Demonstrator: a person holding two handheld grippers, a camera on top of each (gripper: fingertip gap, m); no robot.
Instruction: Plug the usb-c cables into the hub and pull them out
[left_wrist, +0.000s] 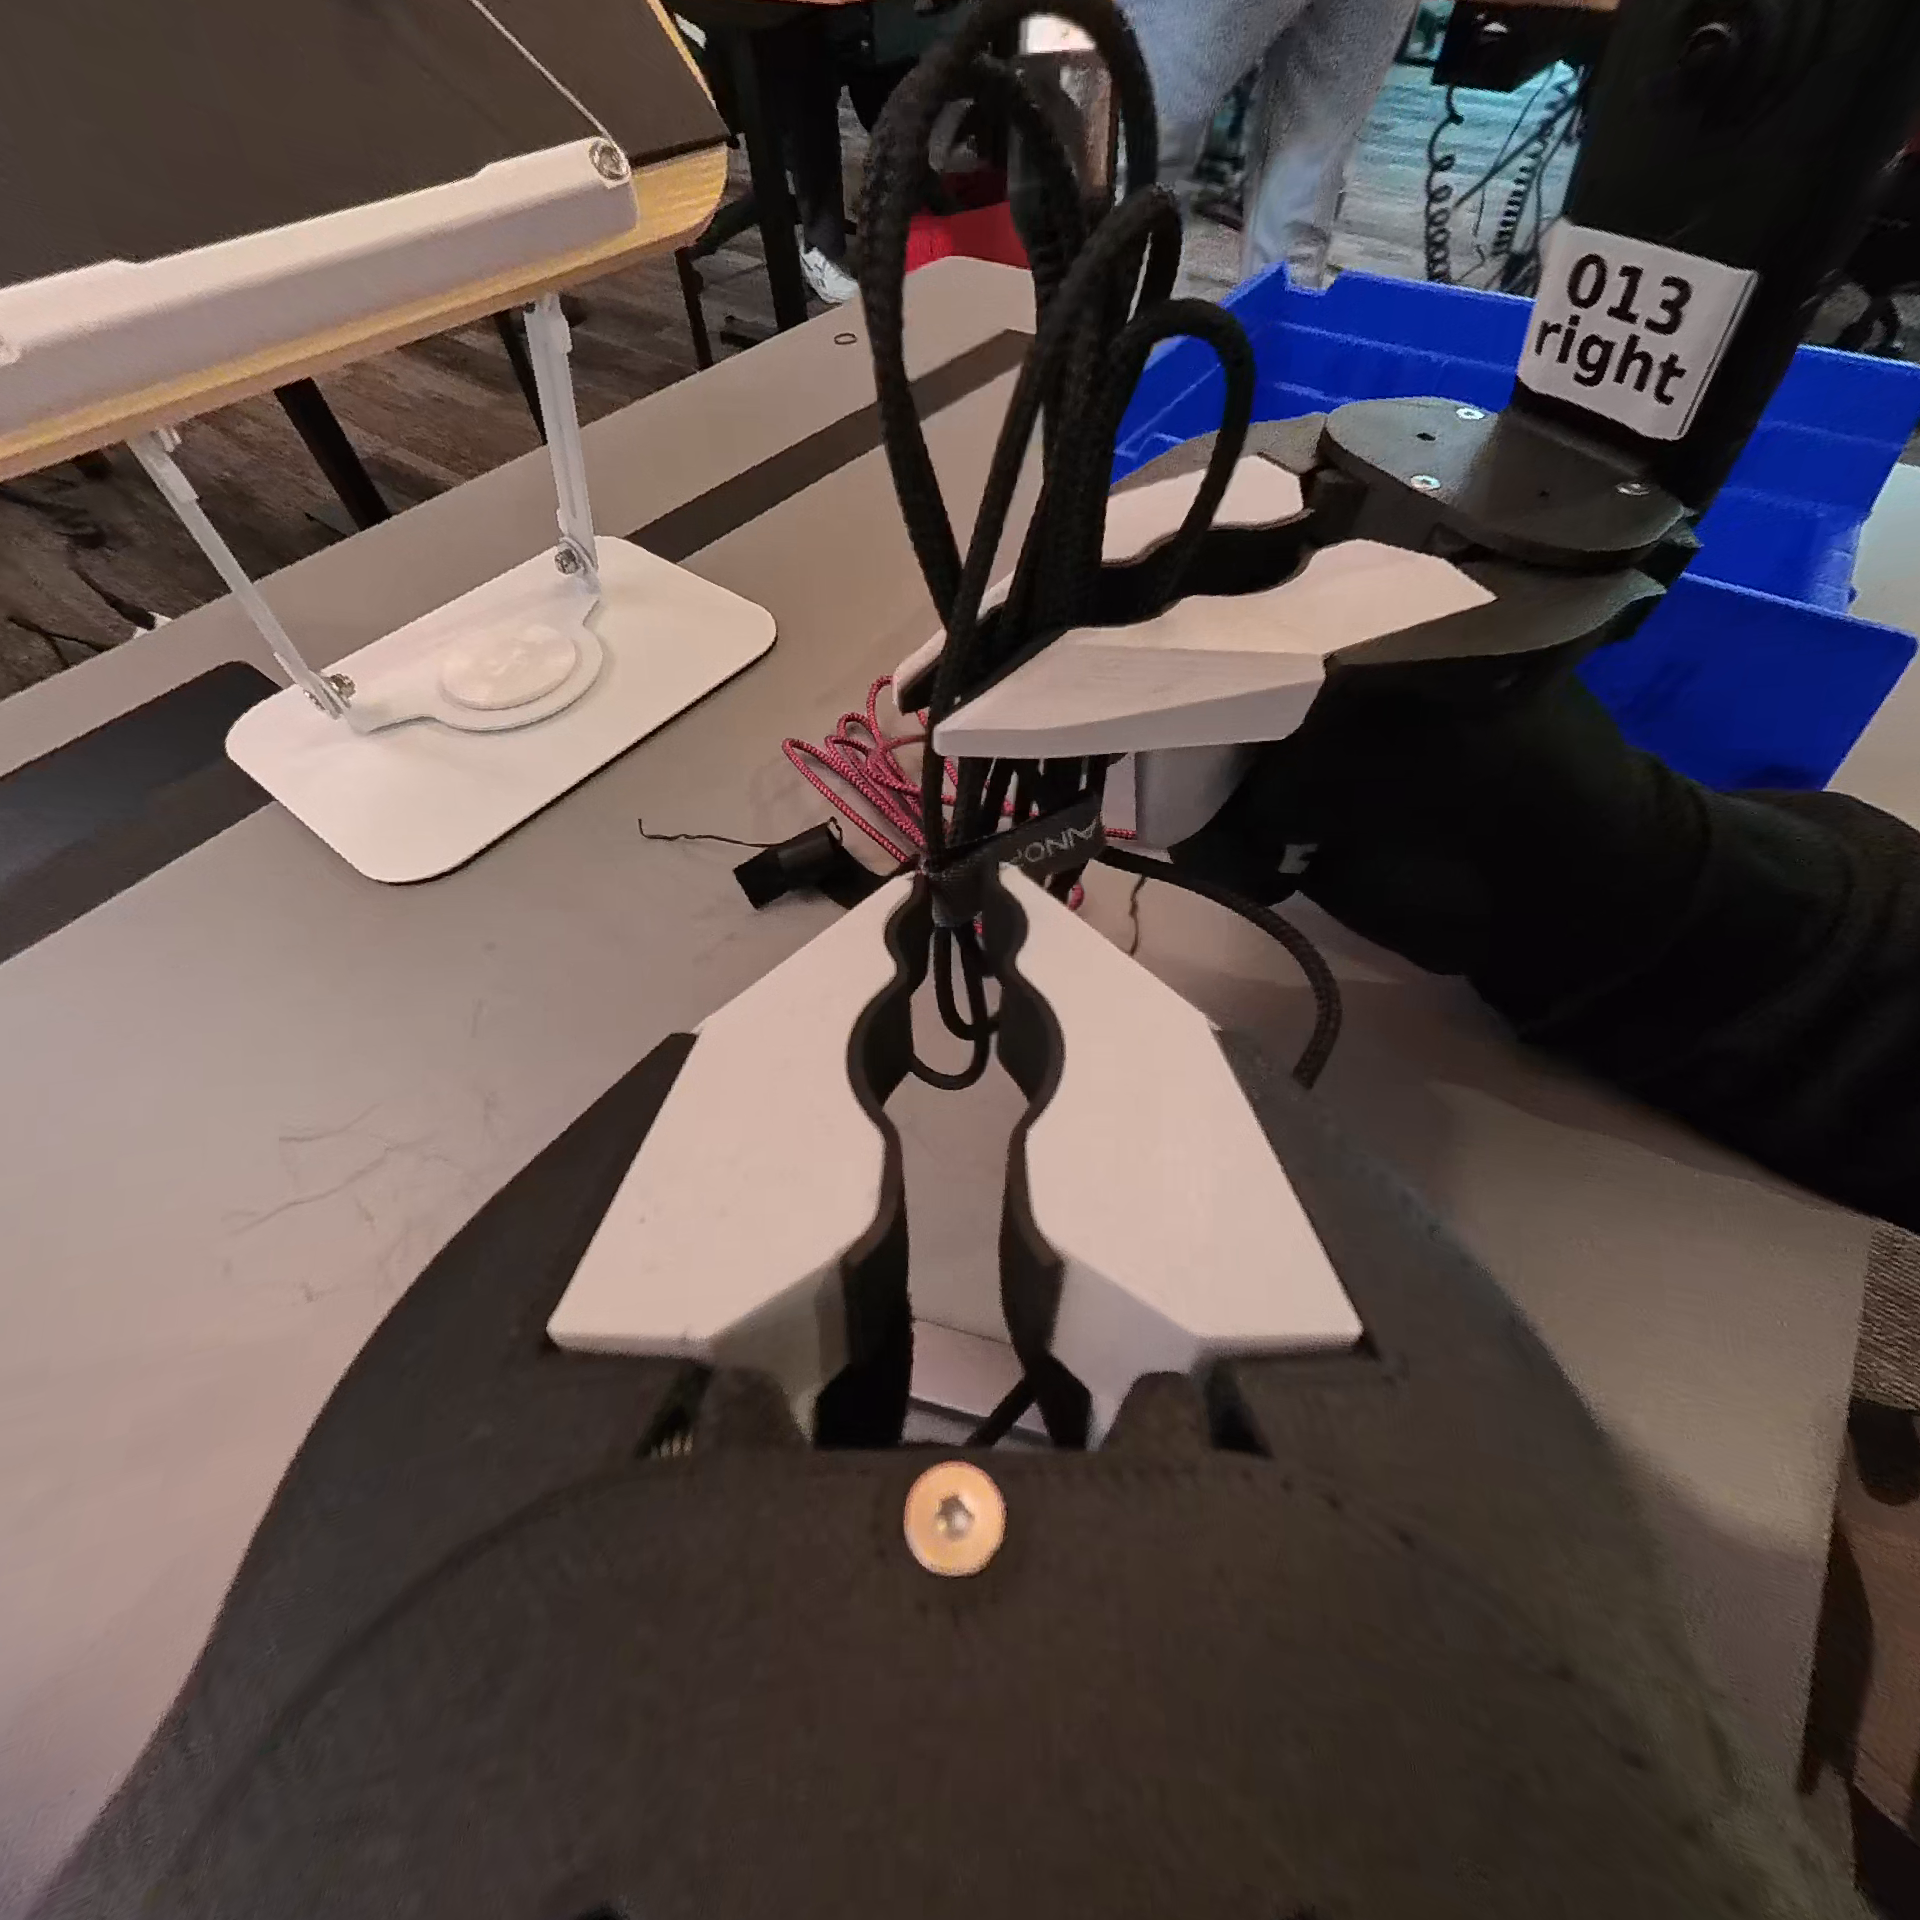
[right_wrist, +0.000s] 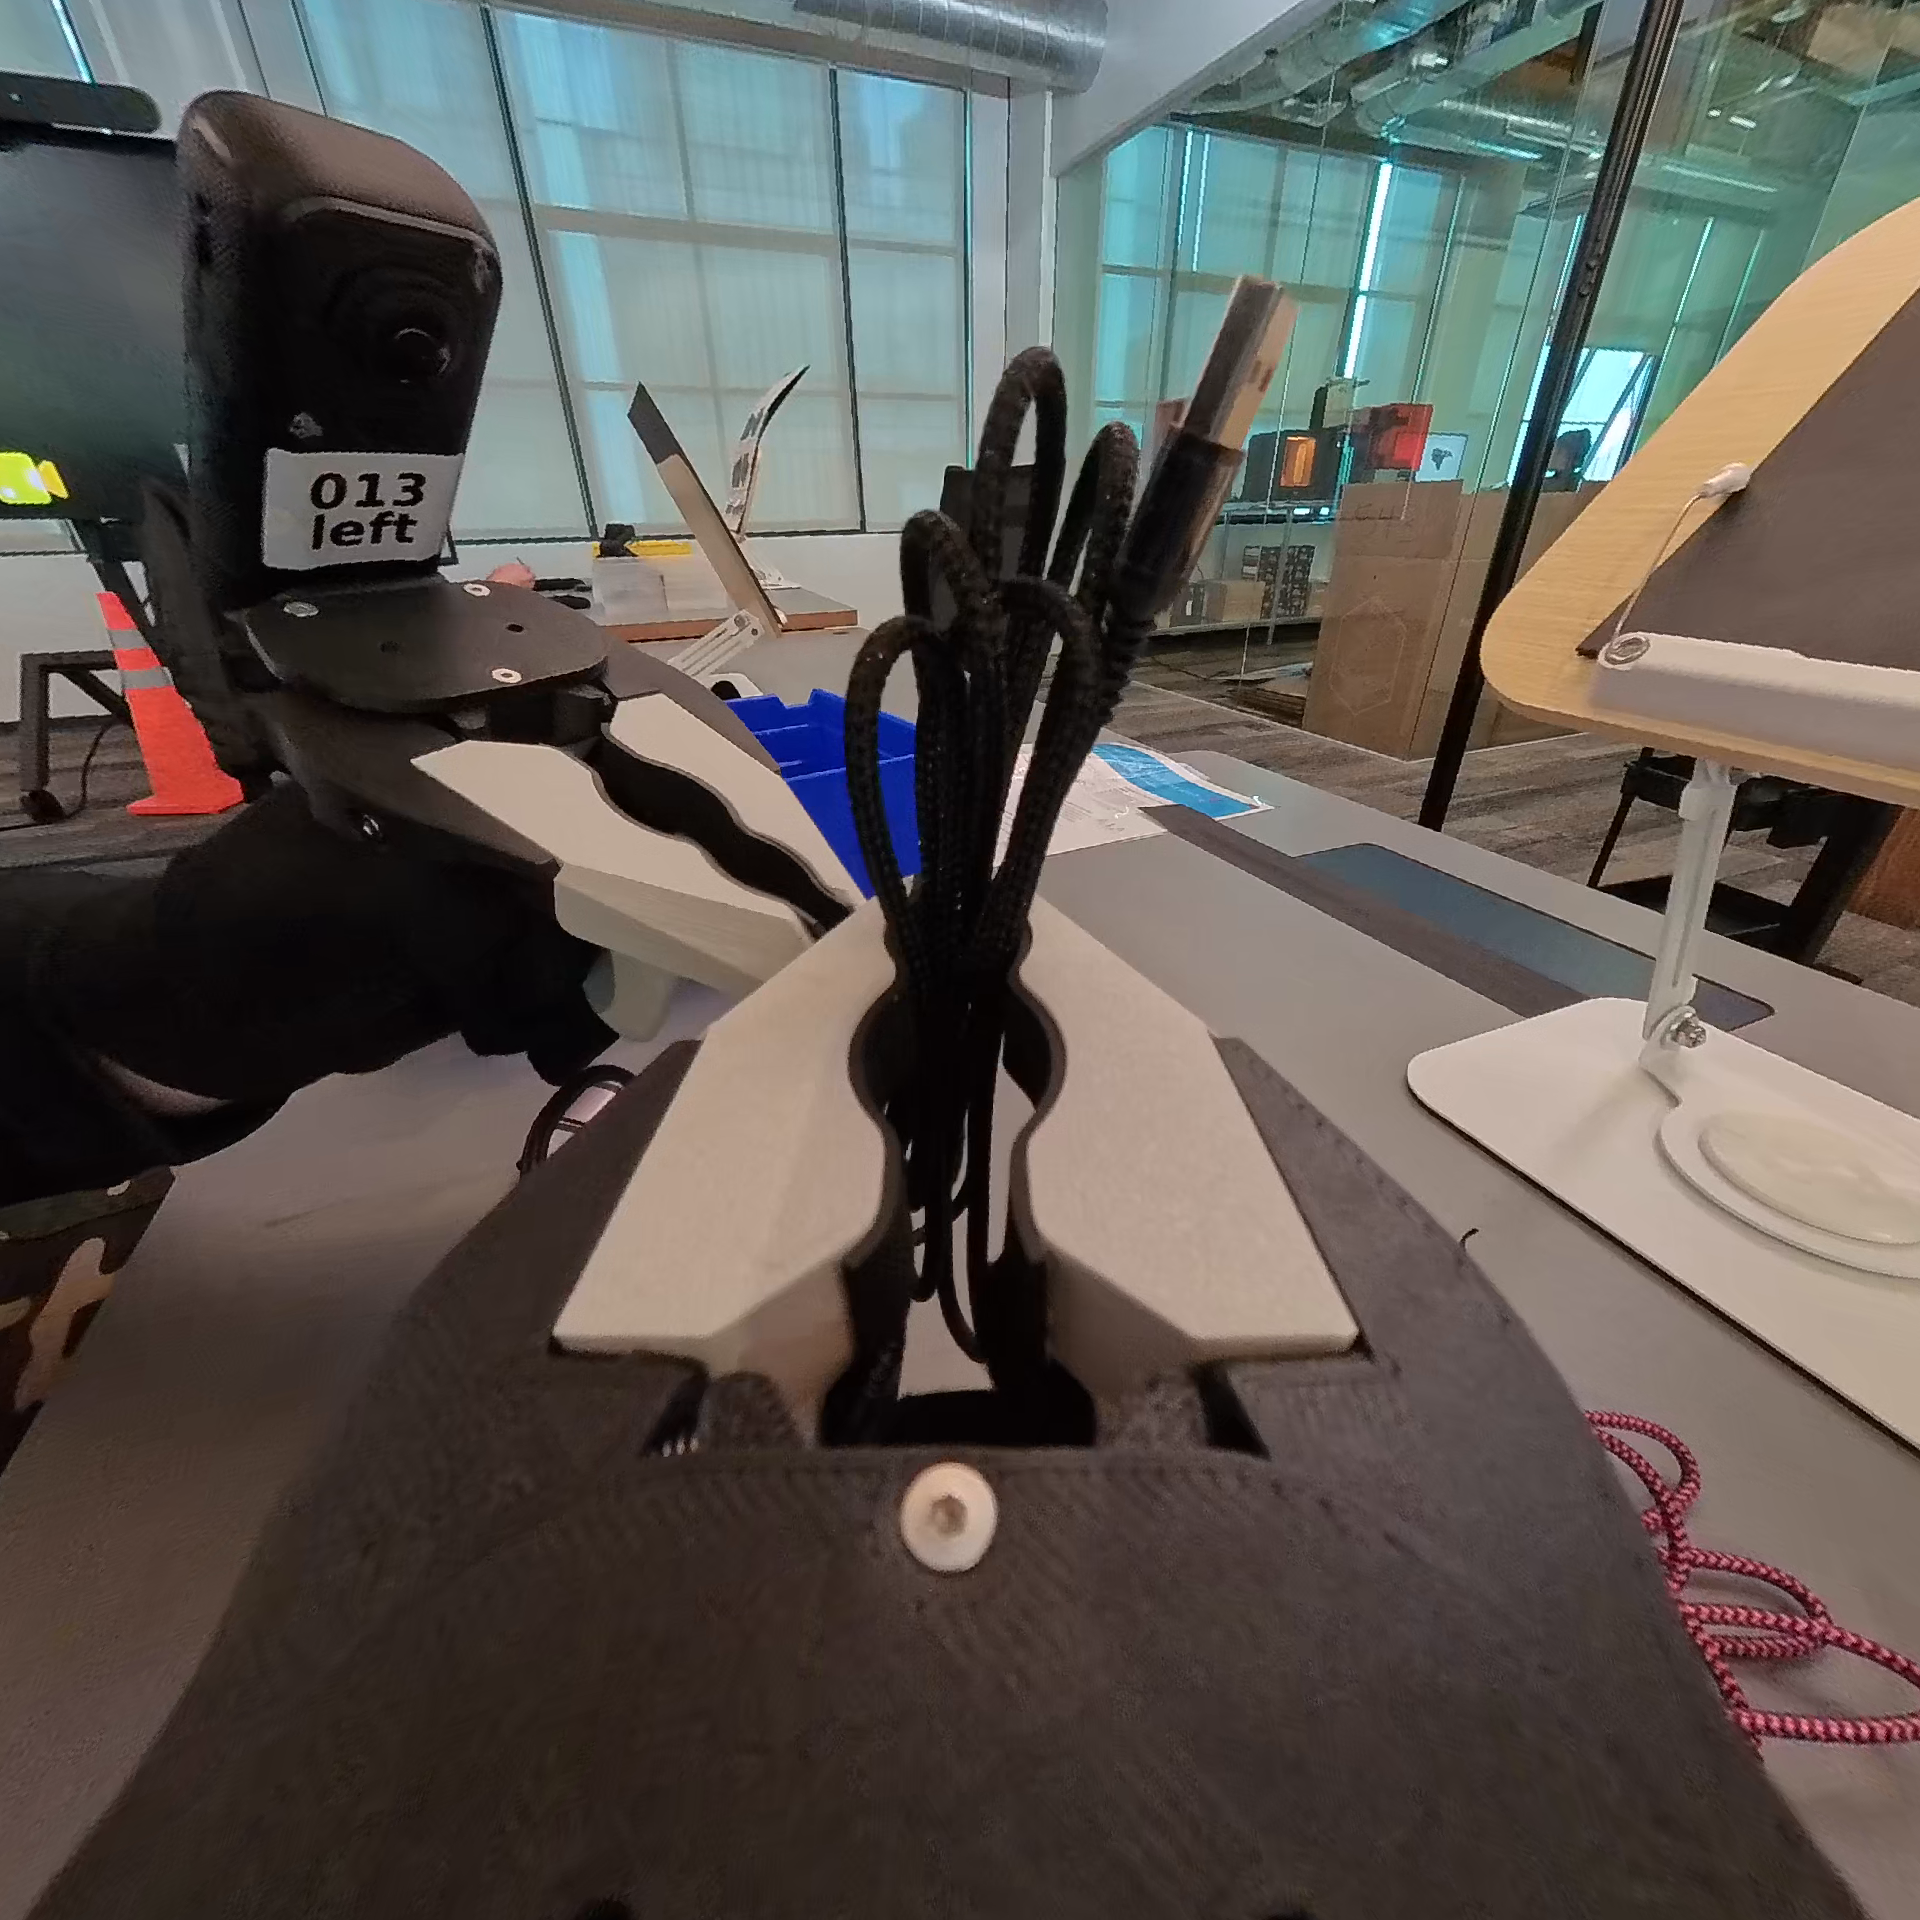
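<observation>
A bundled black braided cable (left_wrist: 966, 800) stands upright with its loops pointing up, tied by a black strap. My left gripper (left_wrist: 954, 888) is shut on the bundle at the strap. My right gripper (left_wrist: 927, 709) comes in from the right and is shut on the same bundle just above. In the right wrist view my right gripper (right_wrist: 951, 925) clamps the cable (right_wrist: 883, 779), and a USB plug (right_wrist: 1226, 416) sticks up from the loops. The left gripper (right_wrist: 821, 899) meets it from the left, its tips partly hidden. I cannot make out the hub.
A pink braided cable (left_wrist: 862, 758) (right_wrist: 1714, 1610) and a small black connector (left_wrist: 790, 862) lie on the grey table (left_wrist: 312, 1039). A white stand (left_wrist: 499, 717) (right_wrist: 1662, 1122) holds a tilted board. A blue bin (left_wrist: 1714, 665) sits at the back. Left and right tips are no more than a few centimetres apart. From the left gripper's tips to the small black connector (left_wrist: 790, 862) is close to 15 cm.
</observation>
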